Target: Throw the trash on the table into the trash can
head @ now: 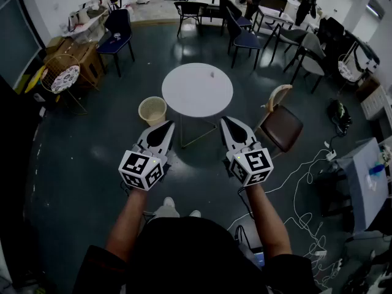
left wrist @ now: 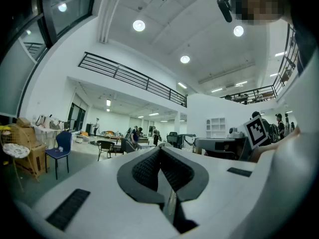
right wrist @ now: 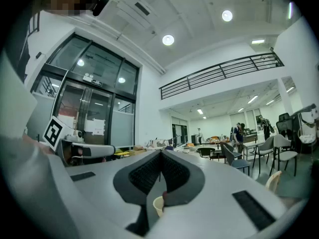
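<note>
Scrap (head: pixel 212 75) on table (head: pixel 184 97), both grippers closed and empty

One round white table stands on the dark floor in front of the person. It carries one small piece of trash, the scrap, which lies on the far half of the top, a little right of centre. It is too small to tell what it is. One trash can (head: pixel 152 110), a cream basket, stands on the floor just beside the table's near left edge.

Two grippers are held level and side by side, short of the table's near edge. The left gripper (head: pixel 168 125) points toward the trash can and the right gripper (head: pixel 225 121) toward the table's right side. In the left gripper view the jaws of the left gripper (left wrist: pixel 160 148) are pressed together at the tip with nothing between them. The right gripper view shows the same of the right gripper (right wrist: pixel 161 152): its pads meet and it carries nothing. Each gripper has one marker cube at its rear, next to the person's forearm.

One brown chair (head: pixel 282 127) with a pale curved back stands just beside the table's right edge, near the right gripper. One blue chair (head: pixel 116 35) stands well apart at the back left, beside cardboard boxes (head: pixel 86 60) and one round wire fan (head: pixel 61 75). At least four dark chairs (head: pixel 245 38) cluster behind the table, with desks further back. White cables (head: pixel 306 188) trail over the floor at the right, near a grey cabinet (head: pixel 367 182). The scrap lies across the tabletop from the grippers.
</note>
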Demonstrator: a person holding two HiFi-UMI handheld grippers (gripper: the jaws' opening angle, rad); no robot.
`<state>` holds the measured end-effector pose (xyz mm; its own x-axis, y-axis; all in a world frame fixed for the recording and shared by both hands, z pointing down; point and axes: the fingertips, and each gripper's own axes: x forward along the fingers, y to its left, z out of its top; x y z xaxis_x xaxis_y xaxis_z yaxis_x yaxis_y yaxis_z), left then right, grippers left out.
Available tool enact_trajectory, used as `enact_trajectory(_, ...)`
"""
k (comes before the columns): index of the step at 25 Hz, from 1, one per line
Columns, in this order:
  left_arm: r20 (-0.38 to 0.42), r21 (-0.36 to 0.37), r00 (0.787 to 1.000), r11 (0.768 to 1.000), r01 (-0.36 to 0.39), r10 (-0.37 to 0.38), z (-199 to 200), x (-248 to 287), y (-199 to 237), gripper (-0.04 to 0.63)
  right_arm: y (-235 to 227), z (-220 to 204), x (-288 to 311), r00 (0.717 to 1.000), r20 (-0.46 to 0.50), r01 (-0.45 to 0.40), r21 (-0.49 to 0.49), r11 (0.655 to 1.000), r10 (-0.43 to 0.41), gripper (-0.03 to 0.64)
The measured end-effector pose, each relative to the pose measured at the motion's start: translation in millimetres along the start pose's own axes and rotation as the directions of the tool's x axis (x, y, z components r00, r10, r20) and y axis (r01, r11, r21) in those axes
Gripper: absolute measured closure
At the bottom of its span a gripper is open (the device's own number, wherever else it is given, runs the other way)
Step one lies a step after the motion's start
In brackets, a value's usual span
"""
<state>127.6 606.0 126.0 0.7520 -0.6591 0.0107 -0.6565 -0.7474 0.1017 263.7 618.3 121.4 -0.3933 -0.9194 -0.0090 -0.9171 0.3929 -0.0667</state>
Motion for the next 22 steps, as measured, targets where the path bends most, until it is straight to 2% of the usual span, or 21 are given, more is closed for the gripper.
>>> enact_trajectory(15,0.002,-0.006,1.0,1.0,-0.018,0.018,-7.7,-5.7,-16.6,0.58,-6.8,-4.1,-20.4,0.999,0.025,-0.021,0.048,0.999,0.02,0.598)
enact_trajectory(22,-0.005,0.0,0.999,0.999,-0.035,0.035,-9.6,1.0,-10.7,0.58,-15.6,-13.3,-8.9,0.999,0.017,-0.037,0.058,0.998,0.036,0.598)
